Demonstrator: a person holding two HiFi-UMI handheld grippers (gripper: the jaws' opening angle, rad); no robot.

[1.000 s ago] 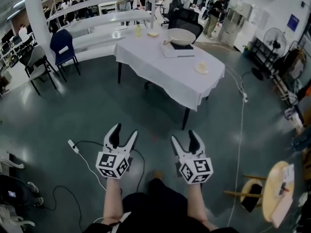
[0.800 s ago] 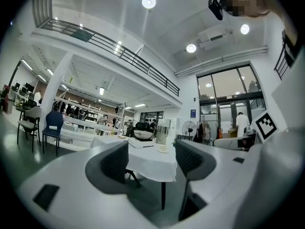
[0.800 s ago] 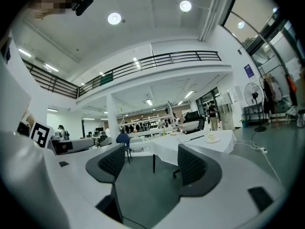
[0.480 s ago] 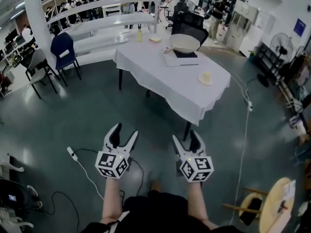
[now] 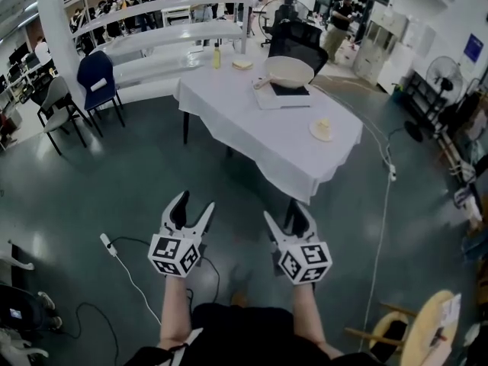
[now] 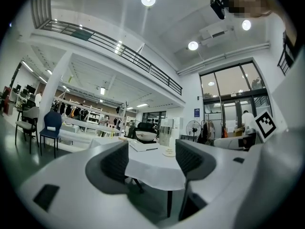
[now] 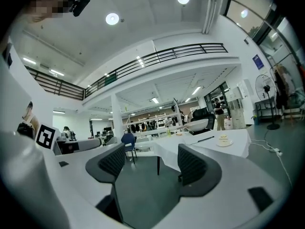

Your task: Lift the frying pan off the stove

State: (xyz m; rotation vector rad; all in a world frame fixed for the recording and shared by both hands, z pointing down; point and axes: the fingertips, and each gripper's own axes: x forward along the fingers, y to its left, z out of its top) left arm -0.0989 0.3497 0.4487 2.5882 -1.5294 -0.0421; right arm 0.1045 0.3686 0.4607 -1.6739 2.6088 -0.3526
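Frying pan: the pale frying pan point(image 5: 288, 70) sits on the stove point(image 5: 290, 90) at the far end of the tabletop point(image 5: 252, 120). Its handle pokes out toward the tabletop's left side.
Left hand-held gripper: the left hand-held gripper point(image 5: 195, 204) has its jaws spread wide with nothing between them. It is held level over the floor, well short of the tabletop.
Right hand-held gripper: the right hand-held gripper point(image 5: 284, 213) has just been opening its jaws and they stand wide, empty too. It is just as far from the tabletop.
Step in hand: this looks like the walk-up, and the pan is not yet touched.
Doing it well: the person does best to close on the tabletop's handle side and bring one gripper in level with its jaws astride the handle. A firm clamp close to the pan's bowl should stop it drooping. The lift then goes straight up and stays flat until the base clears the stove.
Watch out: a small plate point(image 5: 323, 130) lies near the tabletop's right edge. A cable point(image 5: 379, 204) trails across the floor beside the tabletop, and both could snag a hurried approach.
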